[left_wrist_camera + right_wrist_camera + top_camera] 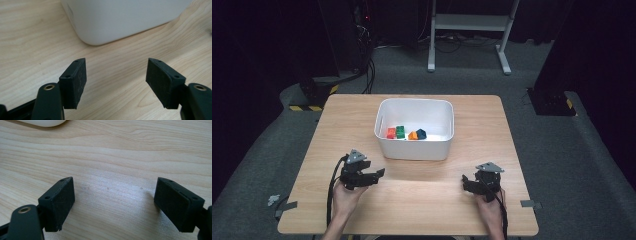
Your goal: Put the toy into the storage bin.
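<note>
Both grippers sit low in the high view, held by hands coming in from the bottom edge: left gripper (379, 173) at lower left, right gripper (466, 181) at lower right. Each has its jaws spread wide with nothing between them; the gripper views show bare wood table (112, 157) in each gap.

Step looks like either start or finish, with hands parked and nothing gripped. If blocks are to come out, the next move calls for lifting a gripper over the near wall and coming down from above, jaws still spread.

Past the grippers, centre frame: white bin (414, 148), rounded corners, upright, its corner looming at the top of the left gripper view (120, 22). Inside, in a row on the floor: red block (391, 133), green block (400, 131), orange block (413, 135), dark blue block (421, 133). Small, close together; cannot tell if touching.
</note>
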Action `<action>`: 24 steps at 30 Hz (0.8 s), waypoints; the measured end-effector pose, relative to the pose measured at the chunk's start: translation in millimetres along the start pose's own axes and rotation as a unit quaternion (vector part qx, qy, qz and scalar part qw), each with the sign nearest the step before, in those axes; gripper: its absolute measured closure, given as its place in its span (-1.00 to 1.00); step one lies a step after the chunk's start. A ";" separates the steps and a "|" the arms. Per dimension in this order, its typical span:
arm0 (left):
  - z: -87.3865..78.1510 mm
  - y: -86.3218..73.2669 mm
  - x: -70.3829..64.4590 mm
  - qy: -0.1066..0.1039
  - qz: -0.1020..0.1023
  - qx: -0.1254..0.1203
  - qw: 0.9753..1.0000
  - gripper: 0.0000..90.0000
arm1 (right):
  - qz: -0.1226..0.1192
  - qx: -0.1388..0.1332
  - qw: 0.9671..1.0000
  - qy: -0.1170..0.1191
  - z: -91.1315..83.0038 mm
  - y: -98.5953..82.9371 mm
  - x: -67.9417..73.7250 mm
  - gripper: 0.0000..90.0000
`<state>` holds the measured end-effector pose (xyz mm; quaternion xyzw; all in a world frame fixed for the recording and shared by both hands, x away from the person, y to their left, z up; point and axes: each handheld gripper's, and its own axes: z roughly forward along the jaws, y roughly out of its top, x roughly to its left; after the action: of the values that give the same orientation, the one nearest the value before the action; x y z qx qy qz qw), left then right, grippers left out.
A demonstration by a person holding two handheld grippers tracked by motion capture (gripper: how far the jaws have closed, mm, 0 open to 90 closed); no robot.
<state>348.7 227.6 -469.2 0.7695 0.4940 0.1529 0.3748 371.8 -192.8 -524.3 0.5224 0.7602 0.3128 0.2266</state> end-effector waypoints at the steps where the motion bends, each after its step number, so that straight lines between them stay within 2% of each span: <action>1: 2.3 -3.1 1.3 0.003 -0.001 0.003 1.000 -0.27 | 0.000 0.000 1.000 0.000 0.0 0.0 0.0 -0.63; 4: 8.1 -11.1 5.7 0.008 -0.011 0.008 1.000 -0.28 | 0.000 0.000 1.000 0.000 0.0 0.0 0.0 -0.63; 11: 14.9 -21.7 13.7 0.027 -0.025 0.005 0.999 -0.28 | 0.000 0.000 1.000 0.000 0.0 0.0 0.0 -0.63; 19: 23.4 -28.1 19.1 0.048 -0.024 0.004 0.999 -0.28 | 0.001 0.000 1.000 0.000 -0.1 0.0 0.1 -0.63; 24: 29.6 -28.5 19.3 0.054 -0.021 0.007 0.998 -0.28 | 0.000 0.000 1.000 0.000 0.0 0.0 0.0 -0.63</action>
<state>357.2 238.5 -512.5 0.7520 0.5307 0.1833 0.3454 371.8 -192.9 -524.3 0.5225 0.7601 0.3128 0.2266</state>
